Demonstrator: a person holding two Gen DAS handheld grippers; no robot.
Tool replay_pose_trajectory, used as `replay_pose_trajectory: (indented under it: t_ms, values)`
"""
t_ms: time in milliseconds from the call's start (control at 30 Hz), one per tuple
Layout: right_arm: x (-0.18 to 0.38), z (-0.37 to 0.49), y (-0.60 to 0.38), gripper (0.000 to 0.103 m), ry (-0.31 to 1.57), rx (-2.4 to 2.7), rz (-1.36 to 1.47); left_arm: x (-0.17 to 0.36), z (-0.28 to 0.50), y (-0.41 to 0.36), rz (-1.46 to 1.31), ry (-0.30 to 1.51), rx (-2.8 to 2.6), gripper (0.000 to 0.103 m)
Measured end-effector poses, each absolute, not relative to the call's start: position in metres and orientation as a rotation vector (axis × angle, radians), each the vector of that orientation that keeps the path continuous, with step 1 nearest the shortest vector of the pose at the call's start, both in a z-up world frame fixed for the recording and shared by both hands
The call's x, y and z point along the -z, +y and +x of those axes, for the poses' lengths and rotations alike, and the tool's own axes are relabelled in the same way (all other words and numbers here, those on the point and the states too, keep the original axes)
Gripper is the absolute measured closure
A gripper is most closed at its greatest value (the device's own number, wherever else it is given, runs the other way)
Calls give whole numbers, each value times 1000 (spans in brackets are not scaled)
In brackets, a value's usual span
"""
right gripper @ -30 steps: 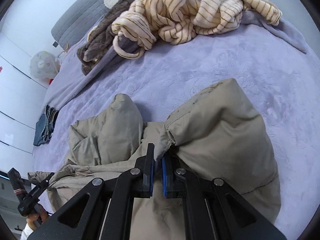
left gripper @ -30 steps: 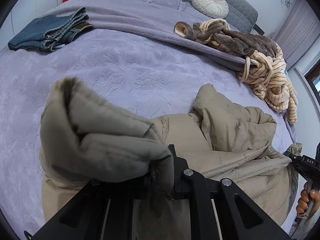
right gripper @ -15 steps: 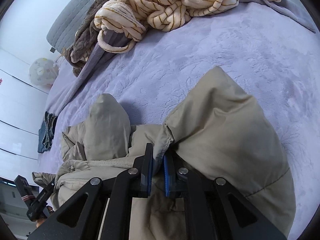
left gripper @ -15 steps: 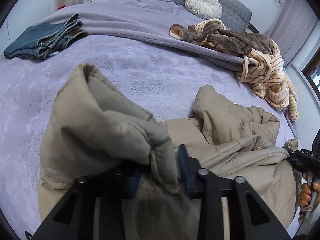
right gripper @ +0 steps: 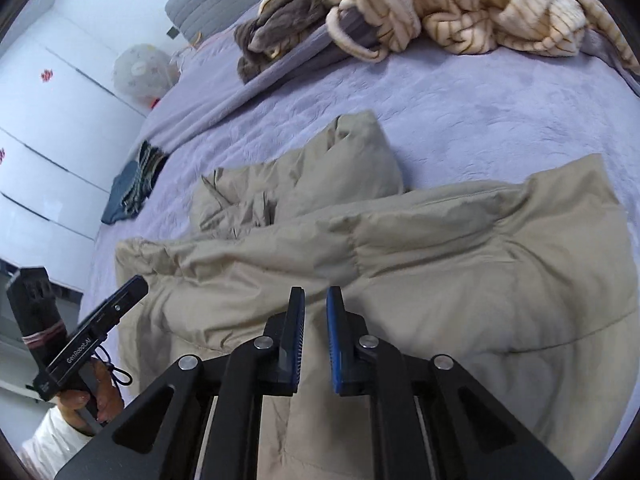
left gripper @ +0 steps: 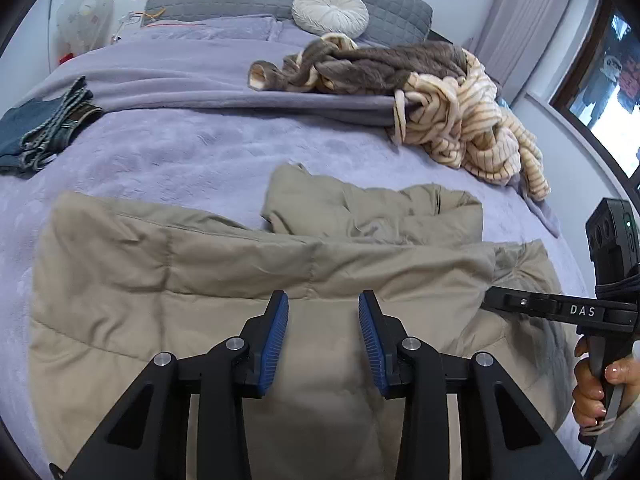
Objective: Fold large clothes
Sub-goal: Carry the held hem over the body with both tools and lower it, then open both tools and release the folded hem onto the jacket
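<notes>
Beige padded jacket, near edge hidden under both tools' frames

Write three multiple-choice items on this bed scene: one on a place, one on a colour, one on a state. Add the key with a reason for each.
1. Where do the folded jeans lie?
A. On the purple bedspread, apart from the jacket
B. On top of the jacket
C. On the round cushion

2. What colour is the puffer jacket?
A. Navy
B. Beige
C. Red

3. How does the left hand-held gripper stand?
A. Clamped on the jacket
B. Open, nothing between its pads
C. Clamped on the striped robe

Key:
1 A: the jeans sit alone on the bedspread near its far left edge.
2 B: the padded fabric is beige in both views.
3 B: a clear gap shows between the blue pads, which hover above the jacket; its jaws have just been moving, and no fabric is between them.
</notes>
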State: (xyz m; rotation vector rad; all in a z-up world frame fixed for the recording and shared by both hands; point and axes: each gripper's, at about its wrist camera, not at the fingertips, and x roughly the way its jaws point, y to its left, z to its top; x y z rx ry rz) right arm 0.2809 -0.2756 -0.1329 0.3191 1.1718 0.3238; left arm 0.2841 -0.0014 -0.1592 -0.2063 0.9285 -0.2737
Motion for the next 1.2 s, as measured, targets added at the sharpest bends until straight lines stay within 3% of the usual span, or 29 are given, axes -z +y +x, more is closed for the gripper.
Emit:
replay_pose_trajectory:
  t_ms: [133,333,533,633,900,1200]
  values:
    - [163,300,-264,103,1182,-262,241,191,304,-14,-164,951,198,63]
    - [163,320,-285,103,1209,-281,299,191,321,0,-160,971,162,63]
    - [142,306,-358,103,1155,-70,222,188,319,74,-125,962,19,63]
    - [151,305,-399,103,1158,11,325,201,323,96,-126,986,-15,63]
    - [186,332,-416,103,1185,77,411,225,348,97,-183,1022,-28,62]
    - [152,302,-432,96,1128,115,545,193,322,105,-198,1023,-98,62]
